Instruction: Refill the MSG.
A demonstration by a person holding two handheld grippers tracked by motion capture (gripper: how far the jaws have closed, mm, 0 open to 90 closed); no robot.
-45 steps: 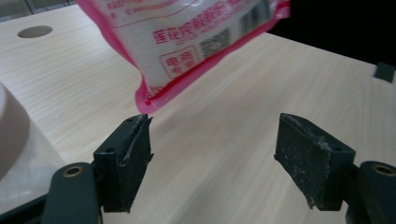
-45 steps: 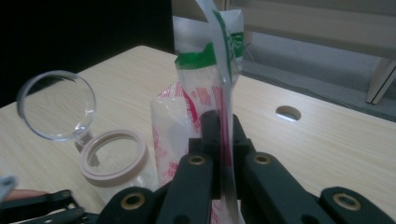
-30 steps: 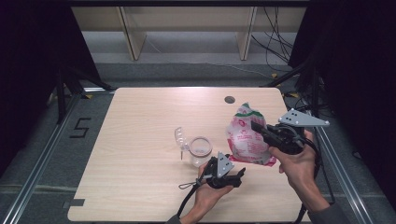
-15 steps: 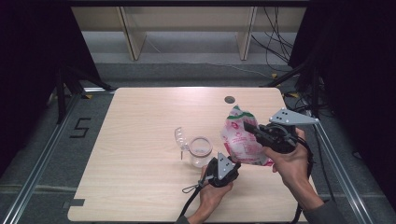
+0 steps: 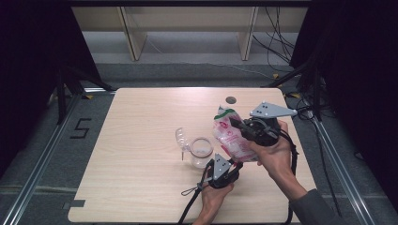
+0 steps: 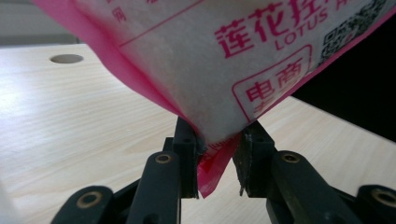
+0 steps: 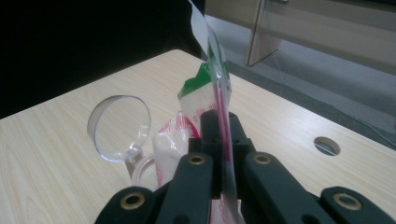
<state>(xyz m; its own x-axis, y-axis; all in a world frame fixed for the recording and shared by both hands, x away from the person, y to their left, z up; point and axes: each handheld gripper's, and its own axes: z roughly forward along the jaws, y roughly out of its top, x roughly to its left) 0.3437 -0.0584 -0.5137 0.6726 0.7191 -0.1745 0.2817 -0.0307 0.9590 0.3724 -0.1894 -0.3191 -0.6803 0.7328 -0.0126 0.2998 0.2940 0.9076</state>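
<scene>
While the right gripper (image 5: pixel 242 126) stays clamped flat on the upper seam of the pink-and-white printed bag (image 5: pixel 232 136), its two black jaws are pressed together with only the thin film between them, and the bag's clear and green top edge rises straight up from the fingertips in the right gripper view. The left gripper (image 5: pixel 233 165) sits just below the bag. Its jaws have just been closing, and the left gripper view shows the bag's (image 6: pixel 205 70) lower pink corner pinched between them, each pad touching the film, with a narrow gap left lower down. So the bag hangs above the wooden table (image 5: pixel 141 183), gripped at top and bottom. The clear plastic jar (image 5: pixel 201 152), with its hinged lid (image 5: pixel 180 138) flipped open, stands on the table just beyond the left fingertips, beside the bag.
</scene>
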